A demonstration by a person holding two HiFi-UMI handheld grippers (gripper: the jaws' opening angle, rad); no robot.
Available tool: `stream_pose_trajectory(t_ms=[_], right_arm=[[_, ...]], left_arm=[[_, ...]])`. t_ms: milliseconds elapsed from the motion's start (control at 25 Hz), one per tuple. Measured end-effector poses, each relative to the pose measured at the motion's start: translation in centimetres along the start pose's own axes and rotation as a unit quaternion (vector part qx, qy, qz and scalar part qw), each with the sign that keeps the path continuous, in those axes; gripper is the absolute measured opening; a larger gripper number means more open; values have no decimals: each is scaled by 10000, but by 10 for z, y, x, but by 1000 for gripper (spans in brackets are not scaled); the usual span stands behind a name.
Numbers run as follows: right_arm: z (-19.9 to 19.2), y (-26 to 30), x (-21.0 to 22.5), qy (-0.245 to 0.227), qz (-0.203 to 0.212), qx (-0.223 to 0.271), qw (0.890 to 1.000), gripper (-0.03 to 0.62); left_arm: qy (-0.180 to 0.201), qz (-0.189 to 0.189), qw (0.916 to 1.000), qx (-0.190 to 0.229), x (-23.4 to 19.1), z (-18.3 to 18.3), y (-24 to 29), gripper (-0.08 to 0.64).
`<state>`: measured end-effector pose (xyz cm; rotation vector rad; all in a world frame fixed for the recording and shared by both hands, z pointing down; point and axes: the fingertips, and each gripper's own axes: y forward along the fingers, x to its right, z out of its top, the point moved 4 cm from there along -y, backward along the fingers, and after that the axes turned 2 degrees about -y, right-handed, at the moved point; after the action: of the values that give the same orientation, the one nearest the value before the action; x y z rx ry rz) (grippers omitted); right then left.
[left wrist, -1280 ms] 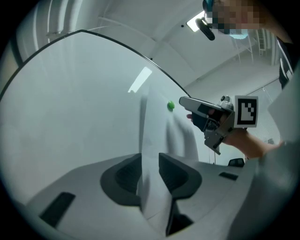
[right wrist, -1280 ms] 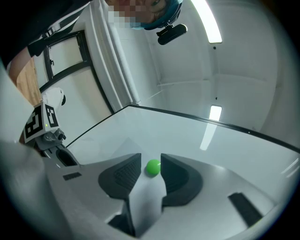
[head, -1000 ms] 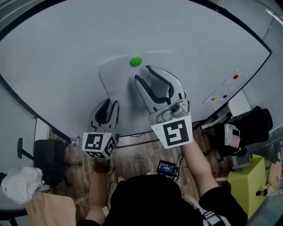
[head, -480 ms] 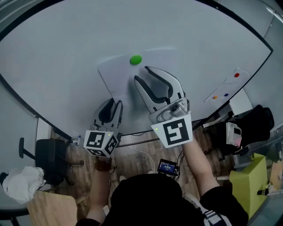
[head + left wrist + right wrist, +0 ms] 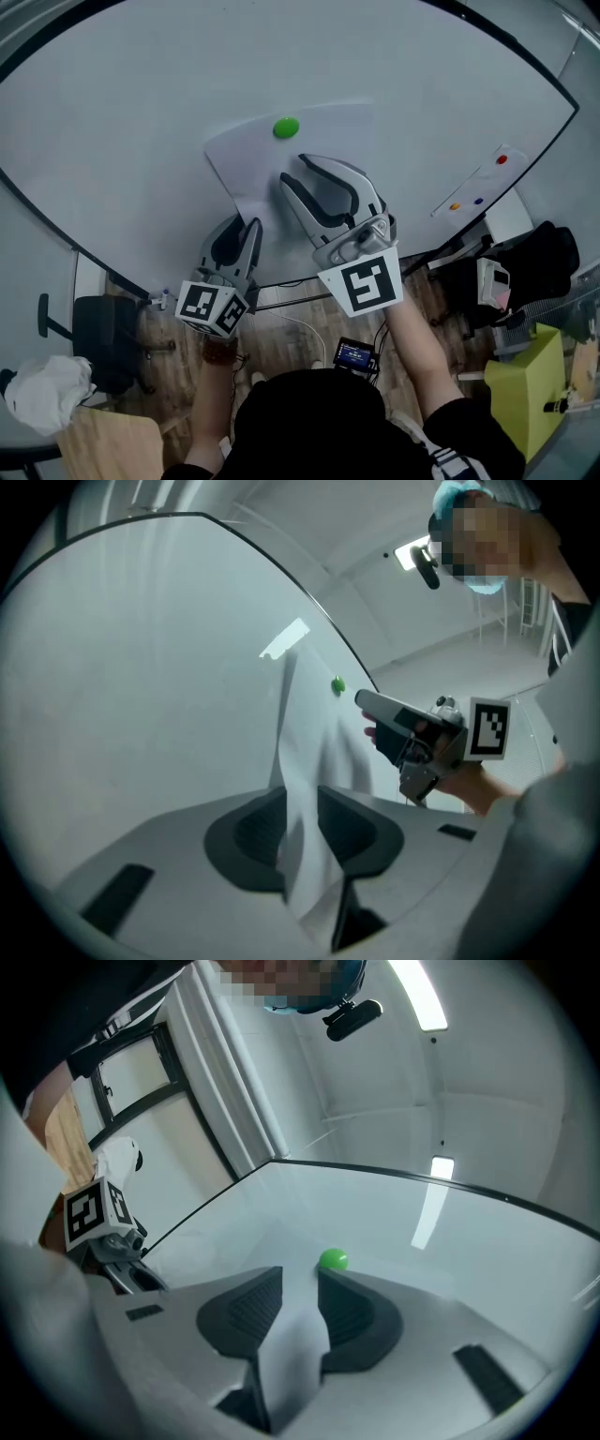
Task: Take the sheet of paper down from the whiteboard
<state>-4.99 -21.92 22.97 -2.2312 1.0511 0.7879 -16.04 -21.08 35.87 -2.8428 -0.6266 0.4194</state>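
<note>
A white sheet of paper (image 5: 258, 159) hangs on the whiteboard (image 5: 141, 103), pinned near its top edge by a green magnet (image 5: 286, 127). My left gripper (image 5: 243, 223) is at the sheet's lower left corner. In the left gripper view the paper (image 5: 305, 761) runs, twisted, between the jaws, and the pads stand slightly apart. My right gripper (image 5: 295, 171) is just below the magnet, open. In the right gripper view the sheet's lower edge (image 5: 295, 1344) lies loosely between the jaws, with the magnet (image 5: 333, 1260) just beyond the tips.
A narrow strip (image 5: 473, 192) with red, orange and blue magnets sits on the board's right side. Below the board are an office chair (image 5: 98, 342), a black bag (image 5: 539, 258) and a yellow-green box (image 5: 525, 394) on a wooden floor.
The right gripper has sunk slightly, down and left from the magnet. The left gripper has rolled and tilted a little to the right. Sheet and magnet stay in place.
</note>
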Motion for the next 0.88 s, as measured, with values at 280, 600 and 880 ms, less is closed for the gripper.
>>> stream_pose_trajectory(t_ms=[280, 600, 880], right_arm=[[-14, 2, -13, -15, 295, -101, 9995, 115], [-16, 5, -20, 90, 420, -39, 9991, 114], [-19, 5, -20, 69, 447, -75, 9989, 112]], left_arm=[[-30, -266, 9995, 178, 7, 5, 4, 106], [-1064, -583, 9921, 317, 4, -4, 11, 95], [-989, -647, 9922, 392, 6, 0, 13, 37]])
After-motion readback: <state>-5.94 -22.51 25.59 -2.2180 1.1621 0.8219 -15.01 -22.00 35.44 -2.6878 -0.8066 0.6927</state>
